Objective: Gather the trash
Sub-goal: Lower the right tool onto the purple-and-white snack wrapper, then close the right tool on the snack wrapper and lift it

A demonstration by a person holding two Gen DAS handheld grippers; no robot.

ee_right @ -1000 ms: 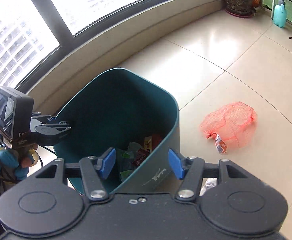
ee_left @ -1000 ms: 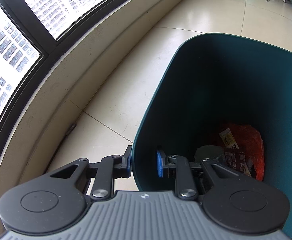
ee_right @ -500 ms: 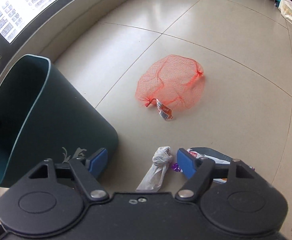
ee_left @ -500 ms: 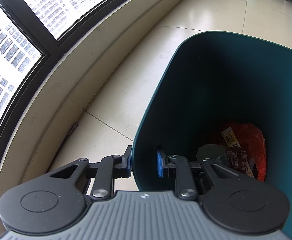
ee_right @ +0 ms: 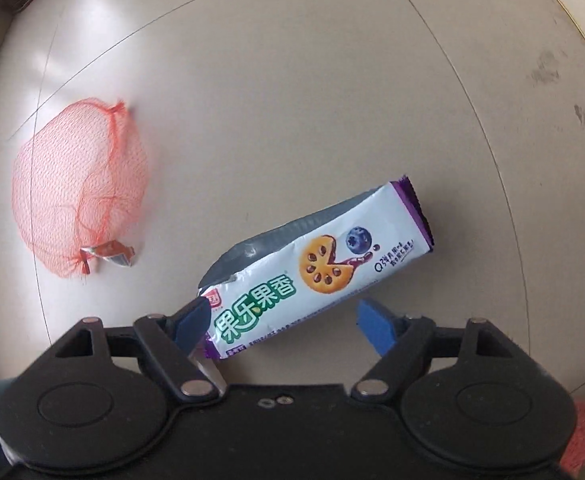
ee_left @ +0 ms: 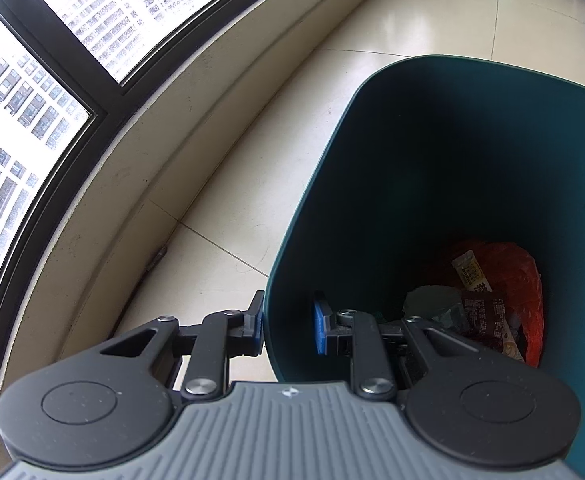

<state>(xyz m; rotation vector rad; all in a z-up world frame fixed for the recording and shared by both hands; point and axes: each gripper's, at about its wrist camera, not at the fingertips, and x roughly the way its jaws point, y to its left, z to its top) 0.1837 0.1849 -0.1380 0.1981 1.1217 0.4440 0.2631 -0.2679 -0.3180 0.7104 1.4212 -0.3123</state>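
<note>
My left gripper (ee_left: 289,324) is shut on the near rim of the dark teal trash bin (ee_left: 452,160), one pad outside the wall and one inside. At the bin's bottom lie an orange plastic bag (ee_left: 528,280) and a dark snack wrapper (ee_left: 486,316). My right gripper (ee_right: 283,319) points down at the floor, jaws wide open. A white and purple biscuit wrapper (ee_right: 316,268) lies on the tiles with its torn lower end between the fingers, close to the left blue pad (ee_right: 192,320); the right pad stands apart from it.
An orange-red net bag (ee_right: 80,188) with a small foil label (ee_right: 108,254) at its knot lies on the floor left of the wrapper. A curved low wall (ee_left: 152,152) under the window runs left of the bin. Pale floor tiles (ee_right: 312,80) stretch beyond.
The right gripper left the bin, swung round and sank towards the floor over the biscuit wrapper, its jaws wider than a second ago. The left gripper and the bin have not moved.
</note>
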